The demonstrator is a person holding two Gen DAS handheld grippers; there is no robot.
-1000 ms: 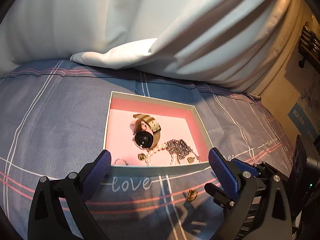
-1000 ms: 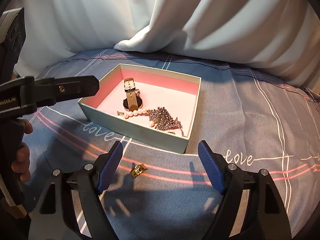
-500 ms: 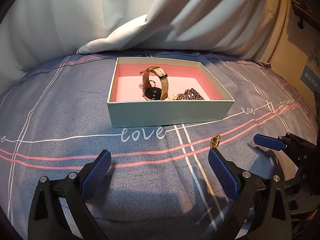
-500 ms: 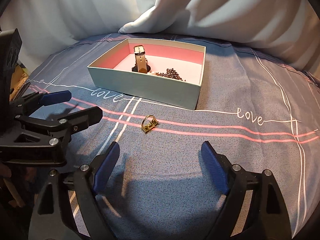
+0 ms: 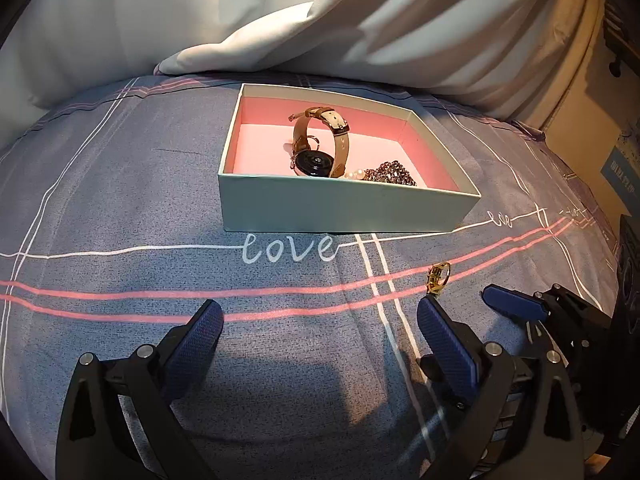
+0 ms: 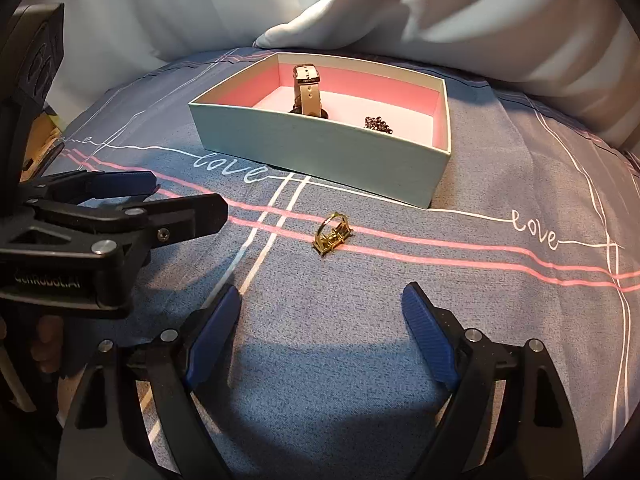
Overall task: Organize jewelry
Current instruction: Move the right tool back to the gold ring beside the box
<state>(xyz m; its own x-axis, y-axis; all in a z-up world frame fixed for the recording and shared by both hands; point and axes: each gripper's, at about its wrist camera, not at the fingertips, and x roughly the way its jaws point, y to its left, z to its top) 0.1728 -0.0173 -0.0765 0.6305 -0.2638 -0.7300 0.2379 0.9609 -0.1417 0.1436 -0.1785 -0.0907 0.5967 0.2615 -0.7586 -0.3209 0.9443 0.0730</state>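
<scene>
Pearl beads (image 5: 357, 174), left view only

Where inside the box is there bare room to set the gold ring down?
The pink-lined cardboard box is bare along its left side and back wall. Its front right is crowded: brown-strapped watch, pearls, dark beaded chain. The small gold ring lies outside on the bedsheet.

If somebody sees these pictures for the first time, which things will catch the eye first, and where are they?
The eye goes first to the open box with its pink inside, standing on the grey-blue bedsheet; a brown-strapped watch and a dark beaded chain lie in it. Next comes the small gold ring, alone on the sheet in front of the box, ahead of the open right gripper.
</scene>
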